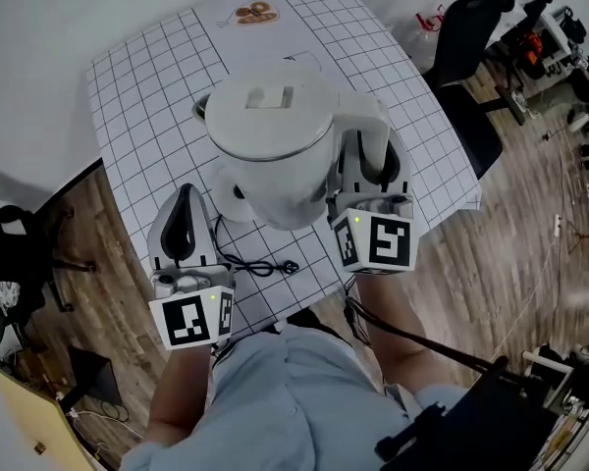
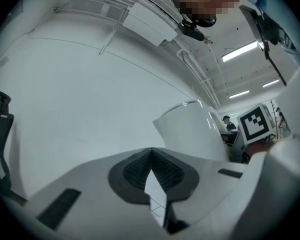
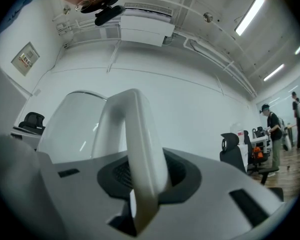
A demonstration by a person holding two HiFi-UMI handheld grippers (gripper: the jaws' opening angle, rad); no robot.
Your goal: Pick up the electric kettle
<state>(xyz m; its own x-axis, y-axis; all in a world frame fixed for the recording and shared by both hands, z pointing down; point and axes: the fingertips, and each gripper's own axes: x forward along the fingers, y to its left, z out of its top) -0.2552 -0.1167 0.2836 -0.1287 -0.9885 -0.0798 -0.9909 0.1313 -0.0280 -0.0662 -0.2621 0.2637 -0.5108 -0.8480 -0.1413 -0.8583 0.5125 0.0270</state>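
Head view — kettle (image 1: 270,135) over gridded table (image 1: 147,86) — wood floor (image 1: 530,253), black chair (image 1: 461,37).

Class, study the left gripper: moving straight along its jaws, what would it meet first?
Probably nothing near: the left gripper points past the electric kettle, which sits just to its right. Only the white wall lies ahead, though depth is unclear.

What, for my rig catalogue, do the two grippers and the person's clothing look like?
Left gripper and right gripper: light grey shells, dark pads, each with a white cube of black square markers and a green light. A black cable trails from the right one. The shirt is light blue.
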